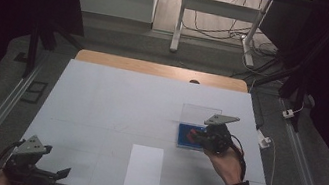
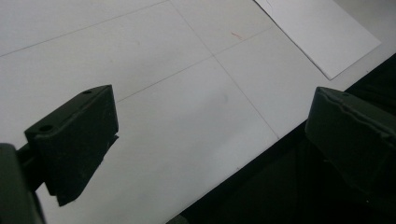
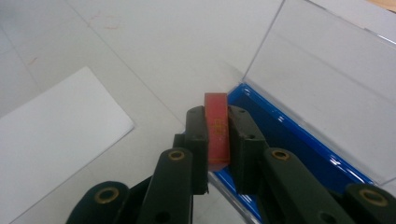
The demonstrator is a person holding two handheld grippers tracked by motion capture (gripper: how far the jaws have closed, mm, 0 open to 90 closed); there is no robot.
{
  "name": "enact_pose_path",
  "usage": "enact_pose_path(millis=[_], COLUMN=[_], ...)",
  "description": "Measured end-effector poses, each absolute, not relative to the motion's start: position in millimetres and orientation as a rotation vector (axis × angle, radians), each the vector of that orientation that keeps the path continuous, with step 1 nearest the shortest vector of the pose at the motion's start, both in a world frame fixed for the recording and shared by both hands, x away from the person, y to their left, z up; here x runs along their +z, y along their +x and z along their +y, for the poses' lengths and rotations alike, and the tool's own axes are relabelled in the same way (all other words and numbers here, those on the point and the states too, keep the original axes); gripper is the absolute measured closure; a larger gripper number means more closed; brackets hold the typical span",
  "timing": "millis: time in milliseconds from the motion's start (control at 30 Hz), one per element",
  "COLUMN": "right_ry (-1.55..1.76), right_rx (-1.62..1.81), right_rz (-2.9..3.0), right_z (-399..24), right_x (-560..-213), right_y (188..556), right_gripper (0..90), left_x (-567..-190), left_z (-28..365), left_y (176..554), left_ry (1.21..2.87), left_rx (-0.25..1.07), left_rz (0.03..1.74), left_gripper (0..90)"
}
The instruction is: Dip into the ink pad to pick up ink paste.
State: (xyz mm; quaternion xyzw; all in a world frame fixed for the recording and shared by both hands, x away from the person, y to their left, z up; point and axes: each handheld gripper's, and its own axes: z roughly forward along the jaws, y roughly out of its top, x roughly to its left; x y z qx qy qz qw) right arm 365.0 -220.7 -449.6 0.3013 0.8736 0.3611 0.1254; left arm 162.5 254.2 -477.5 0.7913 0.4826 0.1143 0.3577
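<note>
Right hand (image 1: 230, 165) comes in from the bottom right of the high view, forearm angled up and left, with the right gripper (image 1: 198, 136) pointing left over the blue tray. Its jaws are clamped tight on a red block (image 3: 217, 133), one jaw flat on each side, and the block sticks up a bit past the fingertips. In the right gripper view the block sits right above the near edge of the blue tray (image 3: 299, 140), which has a clear lid (image 3: 327, 79) standing open behind it. Can't tell whether the block's bottom touches the tray.

The left gripper (image 1: 48, 173) sits low at the bottom left corner of the bench (image 1: 115, 99), pointing right. Its jaws stand wide apart with nothing between them, just bench top and the bench's front edge underneath.

Count-wise: one red block, one blue tray with one lid, one white sheet of paper (image 1: 144, 168) lying flat near the front middle of the bench, two grippers.
</note>
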Motion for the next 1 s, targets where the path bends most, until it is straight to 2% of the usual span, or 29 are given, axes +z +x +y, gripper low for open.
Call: enact_pose_path(millis=[1000], right_ry=[0.718], right_rx=[1.117], right_rz=[2.695], right_z=[-179.3], right_x=[-449.4], right_y=[336.7], right_gripper=[79.8], left_x=[-477.4], left_z=[253.9], left_y=[162.1], left_ry=[2.044], left_rx=[0.3], left_rz=[1.246], left_gripper=[2.9])
